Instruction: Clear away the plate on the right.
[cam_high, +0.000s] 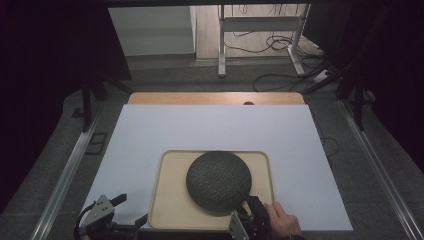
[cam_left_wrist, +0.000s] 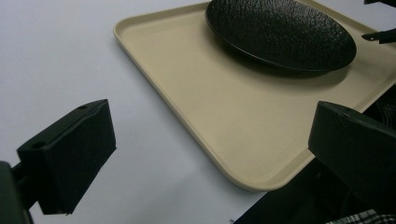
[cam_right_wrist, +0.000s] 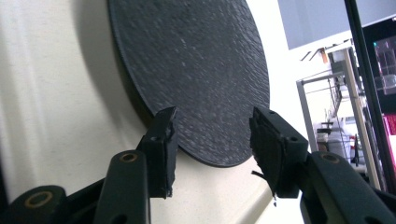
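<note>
A dark, rough-textured plate (cam_high: 218, 181) sits on a beige tray (cam_high: 167, 200), right of the tray's middle, with its near rim close to the tray's near edge. The tray lies on a white sheet (cam_high: 210, 127) that covers most of the table; a strip of bare wood (cam_high: 215, 98) shows along the far edge.

The right gripper (cam_high: 248, 201) is at the plate's near-right rim, the person's hand (cam_high: 281, 220) behind it. In the right gripper view its jaws stand partly open, one to each side of the plate's edge (cam_right_wrist: 219, 158) — neither pad is clearly touching the rim, and nothing is clamped.

The left gripper (cam_high: 121, 208) is off the tray's near-left corner, above the white sheet. In the left gripper view its jaws are spread wide and hold nothing; the tray's rounded corner (cam_left_wrist: 254, 184) lies between them, lower down.

Open room: the tray's left half is bare, and the sheet is free on the left, on the right and across the whole far part — the plate's far rim is close to the tray's far wall
</note>
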